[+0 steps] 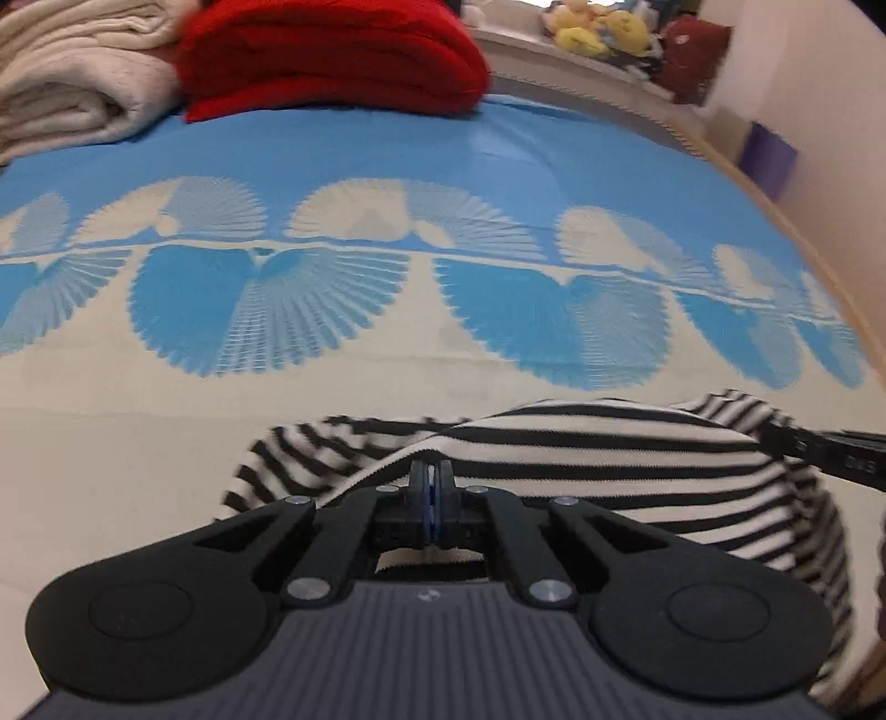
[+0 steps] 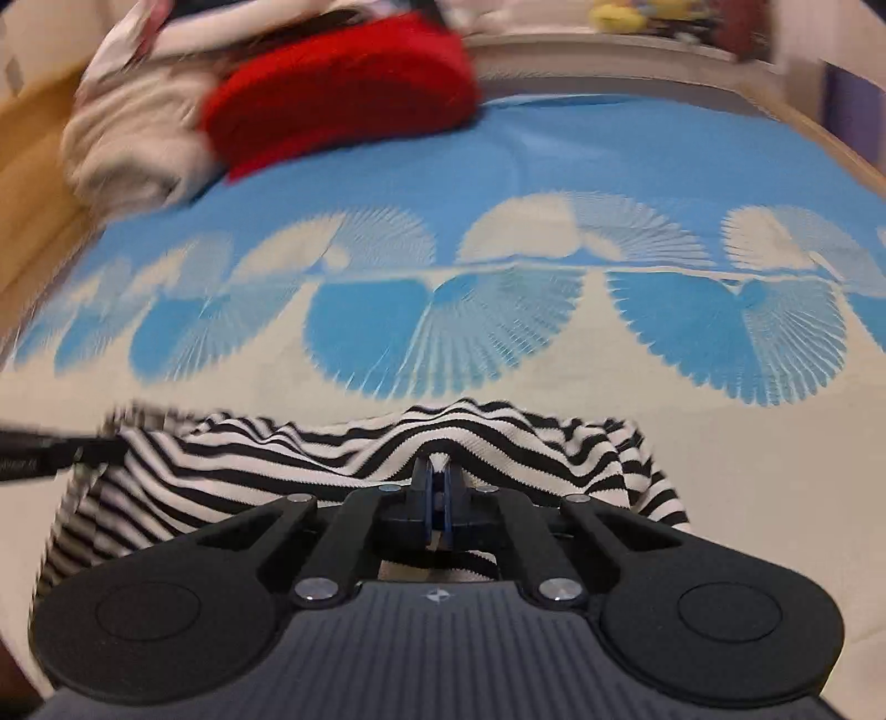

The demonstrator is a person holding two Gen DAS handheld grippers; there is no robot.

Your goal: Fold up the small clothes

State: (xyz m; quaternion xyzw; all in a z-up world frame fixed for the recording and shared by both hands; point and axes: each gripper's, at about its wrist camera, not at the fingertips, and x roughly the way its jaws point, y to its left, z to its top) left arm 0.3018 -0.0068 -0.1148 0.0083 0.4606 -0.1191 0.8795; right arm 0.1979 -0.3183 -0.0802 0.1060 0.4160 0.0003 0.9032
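A black-and-white striped garment (image 1: 609,443) lies bunched on the near part of the bed. My left gripper (image 1: 431,471) is shut, pinching a raised edge of the striped cloth between its pads. In the right wrist view the same striped garment (image 2: 343,459) spreads under my right gripper (image 2: 438,471), which is shut on a peak of the cloth. The other gripper's black finger shows at the right edge (image 1: 830,454) of the left wrist view and at the left edge (image 2: 50,451) of the right wrist view, both against the garment.
The bedspread (image 1: 332,138) is blue with cream fan patterns. A folded red garment (image 1: 332,61) and a cream blanket (image 1: 72,83) sit at the far side. Plush toys (image 1: 603,27) line a shelf beyond. The bed's wooden edge (image 1: 803,232) runs along the right.
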